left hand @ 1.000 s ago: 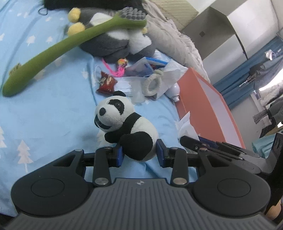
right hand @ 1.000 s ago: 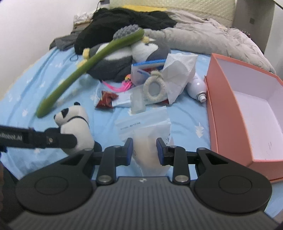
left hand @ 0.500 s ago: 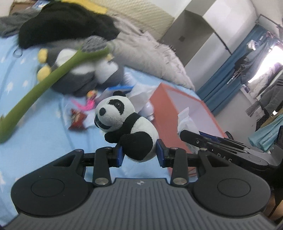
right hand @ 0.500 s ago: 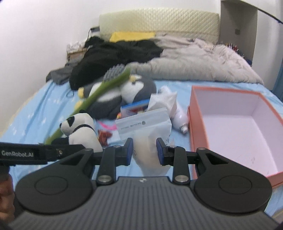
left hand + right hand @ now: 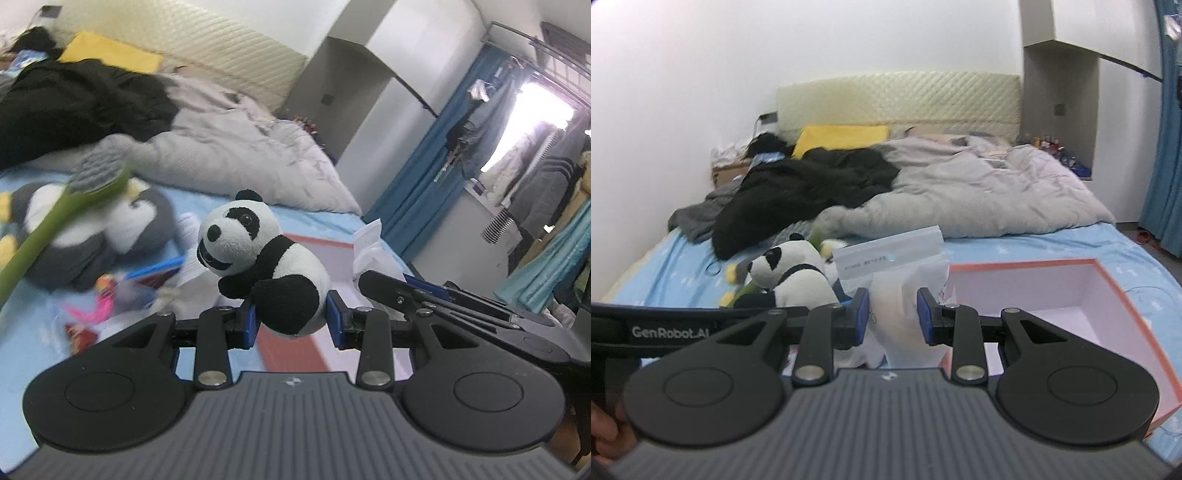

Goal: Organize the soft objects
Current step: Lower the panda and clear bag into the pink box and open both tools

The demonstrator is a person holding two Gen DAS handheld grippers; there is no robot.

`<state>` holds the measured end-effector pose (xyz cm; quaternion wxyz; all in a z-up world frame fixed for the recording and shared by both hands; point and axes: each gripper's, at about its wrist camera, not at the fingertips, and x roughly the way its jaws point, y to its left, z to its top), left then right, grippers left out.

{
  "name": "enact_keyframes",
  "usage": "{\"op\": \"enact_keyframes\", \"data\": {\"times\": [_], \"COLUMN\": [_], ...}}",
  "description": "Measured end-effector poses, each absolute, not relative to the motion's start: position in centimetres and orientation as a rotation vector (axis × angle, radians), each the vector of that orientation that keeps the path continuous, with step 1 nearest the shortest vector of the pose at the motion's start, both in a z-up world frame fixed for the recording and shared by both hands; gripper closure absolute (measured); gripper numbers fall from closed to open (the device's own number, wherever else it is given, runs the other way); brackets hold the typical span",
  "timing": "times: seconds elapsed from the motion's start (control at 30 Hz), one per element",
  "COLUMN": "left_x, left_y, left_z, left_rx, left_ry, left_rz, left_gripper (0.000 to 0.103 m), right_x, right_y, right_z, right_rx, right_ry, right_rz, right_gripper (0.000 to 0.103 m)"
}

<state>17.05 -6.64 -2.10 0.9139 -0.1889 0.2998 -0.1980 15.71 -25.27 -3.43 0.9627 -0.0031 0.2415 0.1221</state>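
Panda plush (image 5: 269,266): clamped in left gripper (image 5: 291,317) jaws, now lifted clear of bed (image 5: 22,332). Zip bag (image 5: 905,295): clamped in right gripper (image 5: 892,314), likewise raised. Pink box (image 5: 1108,314) judged next destination.

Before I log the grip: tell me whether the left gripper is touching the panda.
Touching. The left wrist view shows the left gripper with both blue pads pressed into the panda.

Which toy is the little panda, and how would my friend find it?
Look at the bed with the blue sheet. Above it, the left hand-held gripper grips the panda by its bottom. It is small, black and white, unlike the big grey penguin lying behind.
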Motion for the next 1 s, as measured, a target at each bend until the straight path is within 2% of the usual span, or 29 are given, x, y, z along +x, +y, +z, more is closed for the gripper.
{"op": "enact_keyframes", "data": {"times": [0.37, 0.67, 1.0], "left_x": [23.2, 28.3, 29.7], "left_y": [-15.5, -22.6, -28.1], "left_z": [-1.7, -4.5, -8.6], "left_rx": [-0.236, -0.142, -0.039], "left_ry": [0.66, 0.835, 0.952], "left_rz": [-0.508, -0.553, -0.608], "left_gripper": [0.061, 0.061, 0.06], "right_x": [18.6, 20.3, 20.6], "right_y": [-33.8, -39.6, -41.6], "right_z": [-4.9, -9.3, -13.5], "right_rx": [0.085, 0.171, 0.246], "right_ry": [0.559, 0.69, 0.8], "right_rz": [0.025, -0.077, -0.105], "right_gripper": [0.071, 0.07, 0.069]}}
